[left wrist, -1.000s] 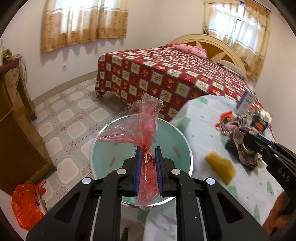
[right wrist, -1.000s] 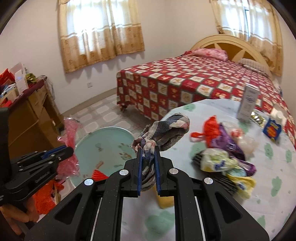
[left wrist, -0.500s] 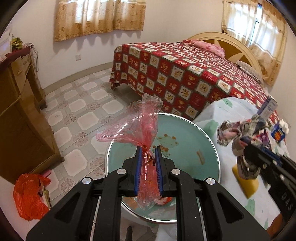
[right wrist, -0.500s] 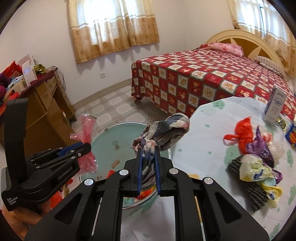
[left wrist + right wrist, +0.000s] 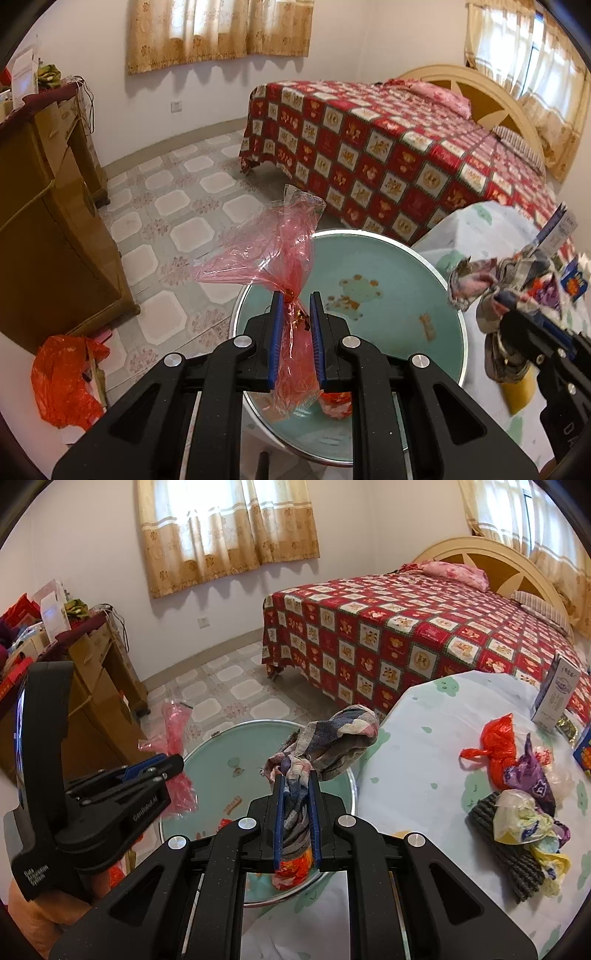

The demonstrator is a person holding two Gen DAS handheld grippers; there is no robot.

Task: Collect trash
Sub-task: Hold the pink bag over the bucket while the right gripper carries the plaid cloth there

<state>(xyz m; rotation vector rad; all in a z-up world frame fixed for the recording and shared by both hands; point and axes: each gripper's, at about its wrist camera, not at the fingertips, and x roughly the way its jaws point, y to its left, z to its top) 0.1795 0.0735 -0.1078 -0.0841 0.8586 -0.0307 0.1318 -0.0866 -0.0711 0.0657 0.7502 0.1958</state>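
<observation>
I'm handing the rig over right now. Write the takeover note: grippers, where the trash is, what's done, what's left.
Left gripper: shut on the pink plastic wrapper, held over the green basin.
Right gripper: shut on the plaid rag, at the basin's edge.
Done: a red scrap lies in the basin.
Left: release both loads, then clear the table: red bag, purple and yellow wrappers, grey knit piece.

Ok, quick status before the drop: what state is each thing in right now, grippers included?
Left gripper: shut on the pink cellophane wrapper, over the basin.
Right gripper: shut on the patterned rag, at the basin's edge.
Teal basin: upright, open, a few scraps inside.
Orange bag: knotted, lying on the table.
White carton: standing upright.
</observation>
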